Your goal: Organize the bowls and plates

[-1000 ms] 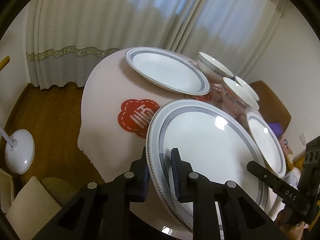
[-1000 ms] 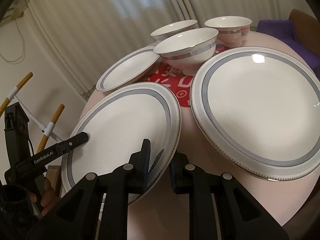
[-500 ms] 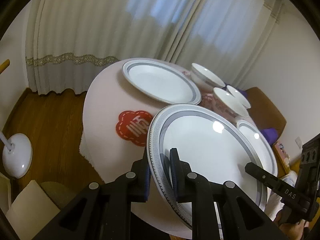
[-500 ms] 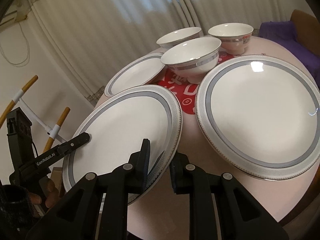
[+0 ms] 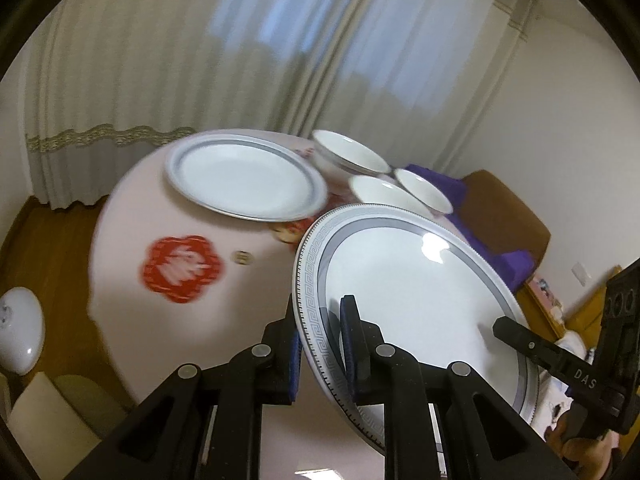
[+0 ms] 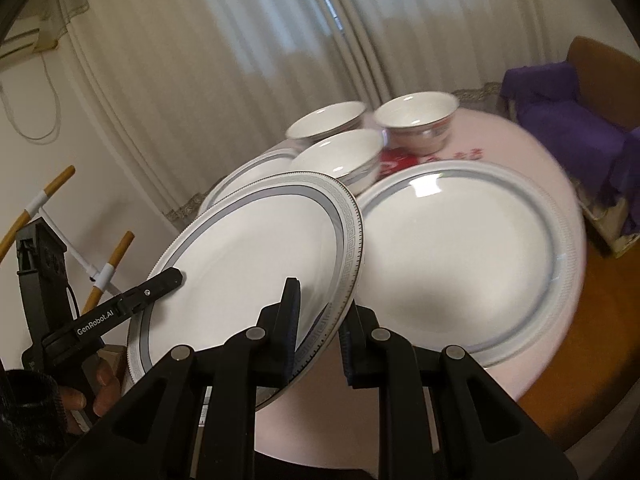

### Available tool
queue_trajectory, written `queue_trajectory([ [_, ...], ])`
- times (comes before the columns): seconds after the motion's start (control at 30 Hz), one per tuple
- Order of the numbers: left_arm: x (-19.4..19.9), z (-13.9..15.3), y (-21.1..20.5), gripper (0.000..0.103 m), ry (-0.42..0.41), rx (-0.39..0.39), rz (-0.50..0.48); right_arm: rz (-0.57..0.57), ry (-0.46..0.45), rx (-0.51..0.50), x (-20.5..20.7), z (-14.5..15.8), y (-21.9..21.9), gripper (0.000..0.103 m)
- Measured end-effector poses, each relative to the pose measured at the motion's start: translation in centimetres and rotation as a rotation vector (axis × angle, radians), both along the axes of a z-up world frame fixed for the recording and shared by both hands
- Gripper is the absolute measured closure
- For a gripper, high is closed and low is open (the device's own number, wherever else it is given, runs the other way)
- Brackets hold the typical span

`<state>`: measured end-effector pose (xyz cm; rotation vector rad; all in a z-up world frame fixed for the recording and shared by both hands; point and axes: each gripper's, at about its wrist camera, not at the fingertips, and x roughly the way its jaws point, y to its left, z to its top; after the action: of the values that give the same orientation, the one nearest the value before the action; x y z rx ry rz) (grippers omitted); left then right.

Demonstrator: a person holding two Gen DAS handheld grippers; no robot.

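Lifted since earlier frame: held plate now clear of the table, overlapping the near-right plate. Left gripper and right gripper each pinch opposite rims. Glazed, stiff, breakable, likely slippery; keep both rim grips.

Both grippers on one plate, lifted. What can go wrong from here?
1. The left hand-held gripper and right hand-held gripper pinch only the rim of the lifted plate; uneven motion could twist it loose.
2. Its far edge overhangs the big plate and sits near a bowl; a low swing might chip them.
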<state>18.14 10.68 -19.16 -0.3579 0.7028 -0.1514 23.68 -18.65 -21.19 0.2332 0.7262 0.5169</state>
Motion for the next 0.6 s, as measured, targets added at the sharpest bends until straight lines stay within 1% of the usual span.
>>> queue_trajectory([
  [0.17,2.2,-1.0,-4.4,0.089,0.017,-0.002,-0.047,-0.042,0.011,-0.011,0.5,-0.4,-3.8,0.085],
  [0.33,4.6,-2.0,-8.0,0.089,0.021,0.005,-0.068,-0.078,0.009,-0.031,1.0,-1.2,-6.8,0.085],
  [0.5,6.9,-3.3,-9.9,0.089,0.044,0.013,-0.076,-0.091,0.014,-0.029,2.2,-1.7,-9.1,0.085],
  [0.6,7.7,-3.7,-10.7,0.089,0.055,0.020,-0.077,-0.094,0.018,-0.035,2.7,-1.9,-9.8,0.085],
])
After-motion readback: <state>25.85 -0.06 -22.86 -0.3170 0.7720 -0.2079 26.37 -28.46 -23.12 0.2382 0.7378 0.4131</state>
